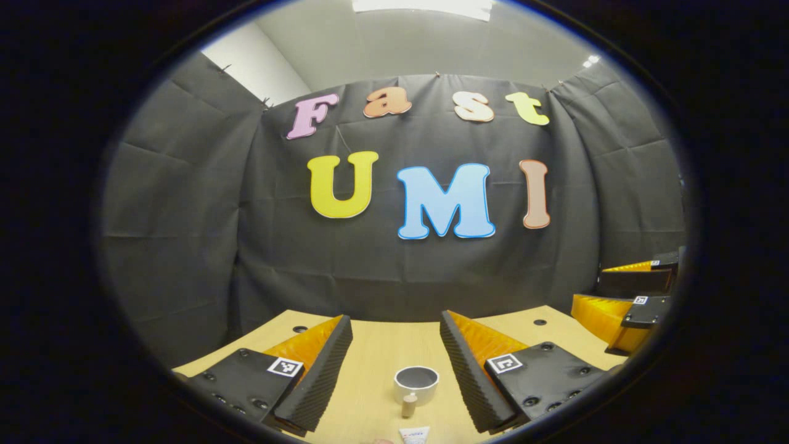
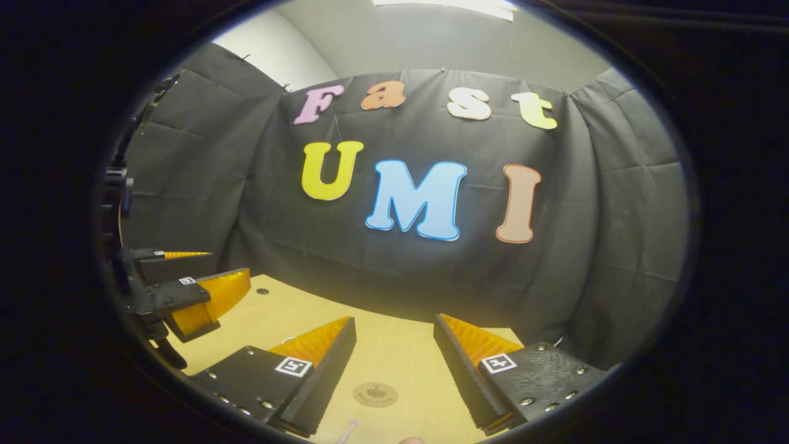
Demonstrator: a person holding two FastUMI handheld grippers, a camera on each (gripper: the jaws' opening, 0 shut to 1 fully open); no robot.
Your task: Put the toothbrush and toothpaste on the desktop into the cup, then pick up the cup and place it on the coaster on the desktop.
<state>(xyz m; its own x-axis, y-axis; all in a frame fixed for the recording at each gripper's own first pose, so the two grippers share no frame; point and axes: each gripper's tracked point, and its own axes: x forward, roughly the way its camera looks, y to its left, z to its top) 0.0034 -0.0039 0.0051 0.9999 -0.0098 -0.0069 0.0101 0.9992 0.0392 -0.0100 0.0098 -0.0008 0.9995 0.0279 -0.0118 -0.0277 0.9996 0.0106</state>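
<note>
Wooden desk, both grippers held spread above it.

Left gripper view: the left gripper [image 1: 394, 361] has its two ridged fingers wide apart, holding nothing. Between them on the pale wood desk [image 1: 370, 345] stands one round cup [image 1: 416, 383], mouth up; just nearer the camera sits a small wooden peg-like piece [image 1: 409, 405], and nearer still one toothpaste [image 1: 414, 435] tube end. The right gripper [image 1: 622, 296] shows at the right edge.

Right gripper view: its fingers also stand apart, empty. One round flat coaster [image 2: 375, 394] lies between them; a toothbrush [image 2: 346, 430] tip lies nearer the camera.
</note>
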